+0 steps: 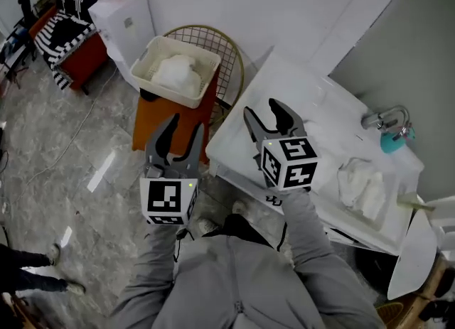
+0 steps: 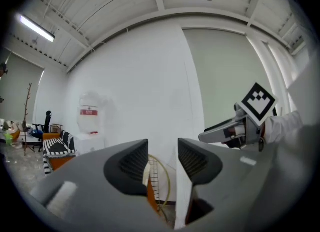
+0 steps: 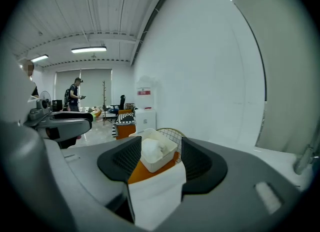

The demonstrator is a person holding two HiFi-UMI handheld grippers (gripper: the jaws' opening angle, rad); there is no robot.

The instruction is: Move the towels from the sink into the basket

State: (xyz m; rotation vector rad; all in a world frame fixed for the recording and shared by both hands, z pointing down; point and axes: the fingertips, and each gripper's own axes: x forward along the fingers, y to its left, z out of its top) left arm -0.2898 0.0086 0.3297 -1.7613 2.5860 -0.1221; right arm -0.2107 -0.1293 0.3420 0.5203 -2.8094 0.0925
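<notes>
Two grippers are hovering just ahead of my chest, and neither is carrying anything: my left gripper (image 1: 186,126) is showing a narrow gap between its pads with nothing in it, and my right gripper (image 1: 261,111) is standing a little apart in the same way, with only far-off things showing through the gap. Below and to my right, one crumpled white towel (image 1: 361,187) is lying in the sink (image 1: 323,130), near the faucet (image 1: 387,118) and well apart from both grippers. Further off, the basket (image 1: 147,57) is sitting on an orange stand (image 1: 160,118) beside the sink's far end, and a bundled towel (image 1: 176,73) is already resting inside it. I am judging that I am between carries, part of the job done and the sink towel waiting to be moved. The next move is calling for my right gripper to swing over the basin, spread wider, come down on the cloth and pinch a good fold before lifting it across to the basket
</notes>
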